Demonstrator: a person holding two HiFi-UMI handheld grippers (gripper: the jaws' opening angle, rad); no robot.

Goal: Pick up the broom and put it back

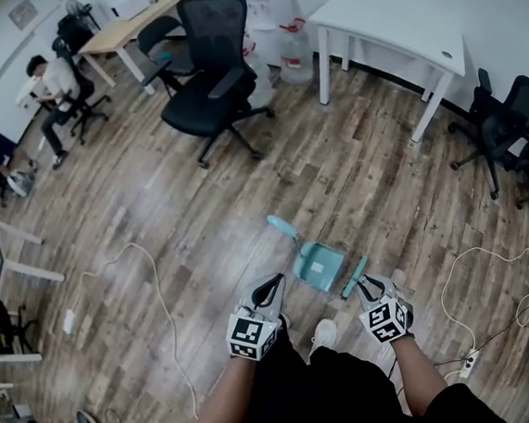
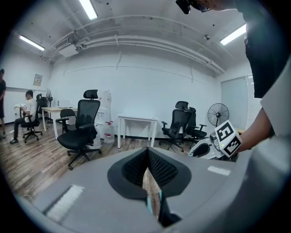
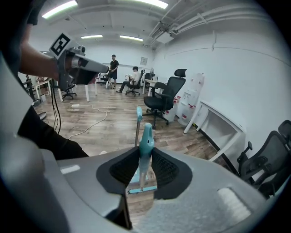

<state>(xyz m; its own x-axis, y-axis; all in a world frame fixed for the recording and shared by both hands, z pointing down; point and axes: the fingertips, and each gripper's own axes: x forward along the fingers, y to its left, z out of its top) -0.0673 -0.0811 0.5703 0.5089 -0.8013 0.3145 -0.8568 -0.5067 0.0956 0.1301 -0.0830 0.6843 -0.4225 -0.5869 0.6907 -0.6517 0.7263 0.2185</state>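
Note:
A teal broom stands upright beside a teal dustpan on the wood floor just ahead of my feet. My right gripper is shut on the top of the broom's handle. In the right gripper view the handle sits pinched between the pads of my right gripper, and its stick runs down to the broom head; the dustpan's upright handle shows behind. My left gripper hovers left of the dustpan. In the left gripper view its tips meet with nothing between them.
A black office chair and a white table stand farther ahead. More chairs are at the right. White cables and a power strip lie on the floor. People sit at desks far left. My shoe is between the grippers.

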